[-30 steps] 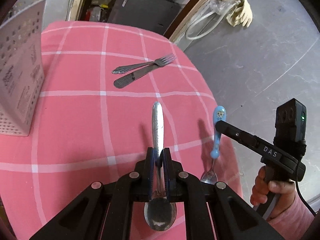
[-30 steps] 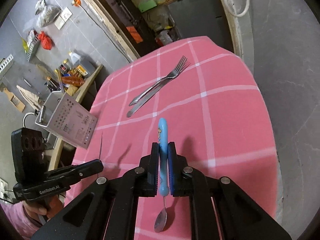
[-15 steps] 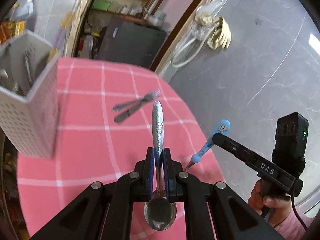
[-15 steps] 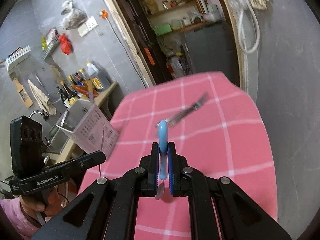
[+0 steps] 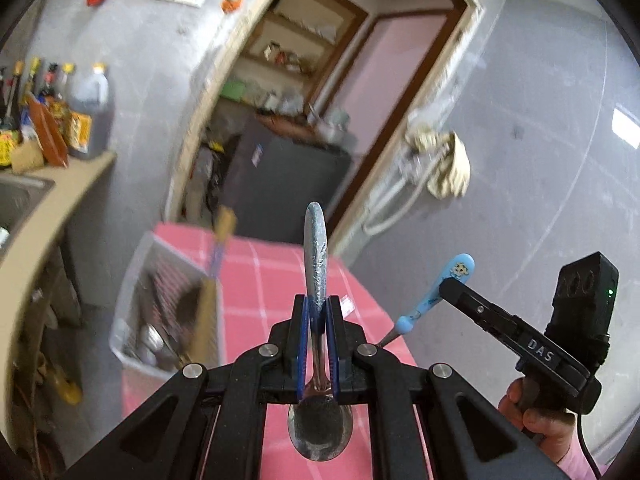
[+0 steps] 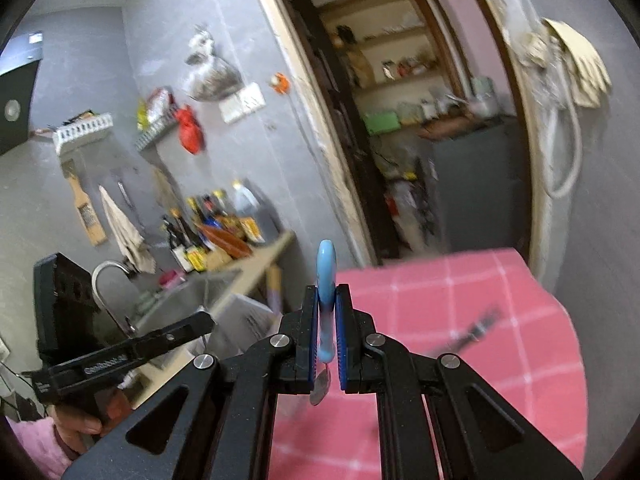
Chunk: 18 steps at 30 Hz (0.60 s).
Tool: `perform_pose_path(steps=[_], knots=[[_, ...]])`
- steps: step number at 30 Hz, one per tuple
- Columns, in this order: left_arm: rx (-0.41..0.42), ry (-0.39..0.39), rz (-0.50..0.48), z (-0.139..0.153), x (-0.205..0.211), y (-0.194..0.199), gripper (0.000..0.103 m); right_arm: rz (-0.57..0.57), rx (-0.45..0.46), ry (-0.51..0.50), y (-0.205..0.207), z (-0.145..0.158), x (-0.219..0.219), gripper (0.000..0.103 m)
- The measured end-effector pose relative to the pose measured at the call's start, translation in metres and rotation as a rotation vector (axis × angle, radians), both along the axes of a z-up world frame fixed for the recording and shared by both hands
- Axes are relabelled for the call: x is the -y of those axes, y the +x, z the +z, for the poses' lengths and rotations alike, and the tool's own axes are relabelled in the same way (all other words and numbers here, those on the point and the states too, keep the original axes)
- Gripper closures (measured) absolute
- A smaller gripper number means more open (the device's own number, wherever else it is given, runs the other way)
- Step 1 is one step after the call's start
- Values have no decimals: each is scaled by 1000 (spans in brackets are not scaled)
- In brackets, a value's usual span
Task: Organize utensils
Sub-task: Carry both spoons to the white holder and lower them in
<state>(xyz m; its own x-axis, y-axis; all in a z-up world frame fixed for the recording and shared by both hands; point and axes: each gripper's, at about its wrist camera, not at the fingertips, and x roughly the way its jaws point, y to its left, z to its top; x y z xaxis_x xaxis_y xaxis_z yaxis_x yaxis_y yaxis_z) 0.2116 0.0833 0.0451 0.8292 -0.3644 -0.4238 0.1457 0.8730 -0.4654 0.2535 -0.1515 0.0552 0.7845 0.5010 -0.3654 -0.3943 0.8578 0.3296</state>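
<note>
My left gripper point(image 5: 318, 312) is shut on a steel spoon point(image 5: 316, 264), handle pointing up and away, bowl point(image 5: 320, 428) hanging toward the camera. My right gripper point(image 6: 328, 308) is shut on a small spoon with a light-blue handle point(image 6: 326, 276); its metal bowl point(image 6: 320, 390) shows below the pads. In the left wrist view the right gripper point(image 5: 444, 286) holds that blue-handled spoon point(image 5: 440, 288) in the air at the right. A white perforated utensil holder point(image 5: 160, 304) stands on the pink checked table point(image 5: 260, 280), below and left of the steel spoon, with several utensils inside. A blurred fork and knife point(image 6: 468, 336) lie on the cloth.
A counter with a sink point(image 6: 188, 296), tap and several bottles point(image 6: 212, 228) runs along the left. A doorway with shelves point(image 5: 292, 80) and a dark cabinet point(image 5: 288, 184) lies behind the table. A hand in a pink sleeve point(image 5: 548, 428) grips the right tool.
Both grippers have risen well above the table with their spoons and tilted toward level. The utensil holder now sits lower in view with its inside visible; the fork and knife have dropped toward the picture's lower part.
</note>
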Motion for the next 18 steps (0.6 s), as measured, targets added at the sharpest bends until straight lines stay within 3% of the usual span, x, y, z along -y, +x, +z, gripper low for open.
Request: perform_pose_path(steps=[8, 18], knots=[[69, -22, 105, 12, -53, 28, 95, 109, 76, -13, 19, 31, -72, 95], [69, -26, 113, -12, -78, 61, 95, 164, 6, -91, 34, -3, -119, 95]])
